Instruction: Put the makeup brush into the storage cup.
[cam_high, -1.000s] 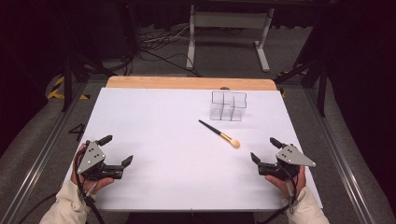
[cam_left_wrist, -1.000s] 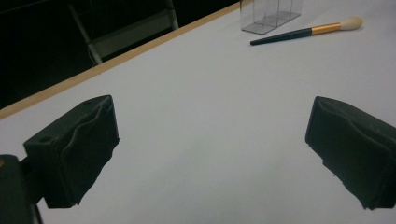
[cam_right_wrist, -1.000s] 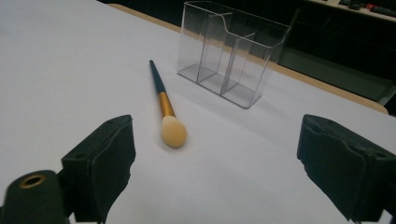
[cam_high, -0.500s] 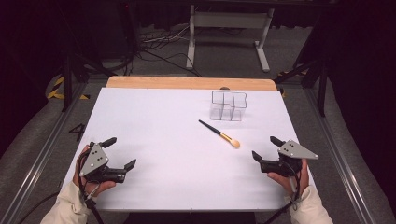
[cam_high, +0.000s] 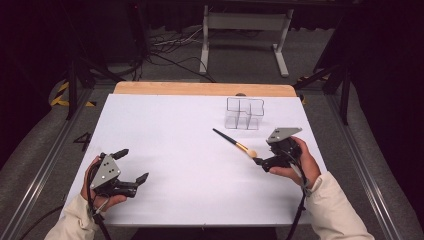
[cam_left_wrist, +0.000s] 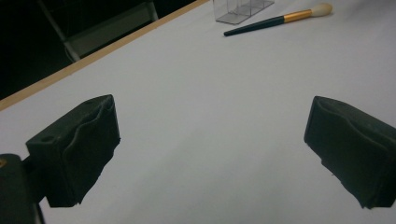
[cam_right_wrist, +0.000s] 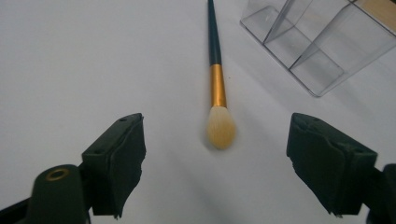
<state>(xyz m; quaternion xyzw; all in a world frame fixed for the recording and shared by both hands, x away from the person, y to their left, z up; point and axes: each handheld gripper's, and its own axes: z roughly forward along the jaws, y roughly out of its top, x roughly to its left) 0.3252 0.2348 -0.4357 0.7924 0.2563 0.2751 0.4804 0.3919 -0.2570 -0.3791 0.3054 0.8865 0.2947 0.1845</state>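
Observation:
A makeup brush (cam_high: 234, 143) with a dark handle, gold ferrule and cream bristles lies on the white table, its bristle end toward my right gripper (cam_high: 263, 151). Seen from the right gripper view, the brush (cam_right_wrist: 215, 70) runs straight away from the gap. My right gripper (cam_right_wrist: 217, 163) is open and its jaws have just been closing a little. The bristles sit in line with the gap and the pads touch nothing. A clear compartment box (cam_high: 244, 113) stands behind the brush. At the near left, my left gripper (cam_high: 134, 164) is open and holds nothing.
The white sheet (cam_high: 175, 130) covers the table, with a wooden strip (cam_high: 200, 89) along the far edge. The left gripper view shows the brush (cam_left_wrist: 280, 18) and the clear box (cam_left_wrist: 240, 9) far off. Dark floor, cables and a metal stand lie beyond the table.
My right hand has moved left and away from the table's near right, and now sits at the bristle end of the brush. The left hand stays near its place. The brush has not moved.

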